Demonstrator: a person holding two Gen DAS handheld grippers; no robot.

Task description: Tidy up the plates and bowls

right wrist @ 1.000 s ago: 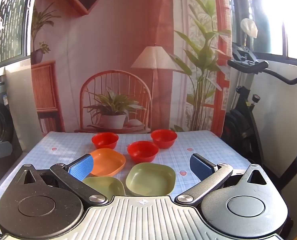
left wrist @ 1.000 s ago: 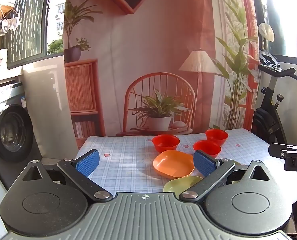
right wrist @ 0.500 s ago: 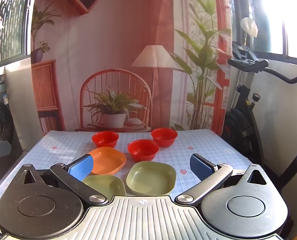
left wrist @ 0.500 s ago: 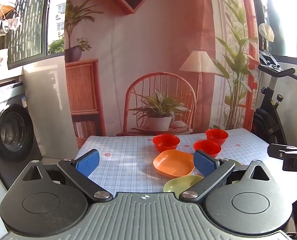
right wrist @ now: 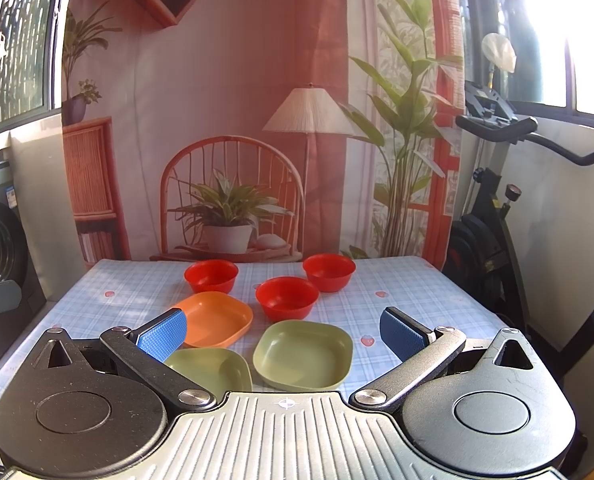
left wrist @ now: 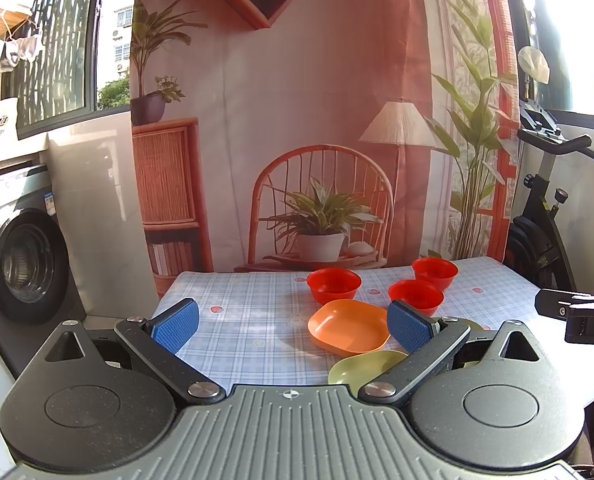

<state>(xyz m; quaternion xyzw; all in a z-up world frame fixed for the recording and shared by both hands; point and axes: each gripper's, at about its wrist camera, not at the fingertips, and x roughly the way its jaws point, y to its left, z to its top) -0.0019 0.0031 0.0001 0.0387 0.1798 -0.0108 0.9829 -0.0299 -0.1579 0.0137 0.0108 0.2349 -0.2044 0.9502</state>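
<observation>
Three red bowls stand apart on the checked table: a left one (right wrist: 211, 276), a middle one (right wrist: 286, 298) and a far right one (right wrist: 329, 272). An orange plate (right wrist: 216, 319) lies in front of the left bowl. Two green plates lie nearest me, one at the left (right wrist: 211, 370) and one at the right (right wrist: 303, 354). My right gripper (right wrist: 283, 332) is open and empty, above the table's near edge over the green plates. My left gripper (left wrist: 293, 324) is open and empty, left of the orange plate (left wrist: 349, 332). The red bowls (left wrist: 333, 285) show beyond it.
The table (right wrist: 417, 292) has a blue checked cloth and backs onto a printed backdrop. A washing machine (left wrist: 21, 264) stands at the left. An exercise bike (right wrist: 493, 208) stands at the right. The right gripper's side shows at the left wrist view's right edge (left wrist: 577, 312).
The right gripper has crept slightly forward toward the plates. The left gripper has barely moved. Both stay open.
</observation>
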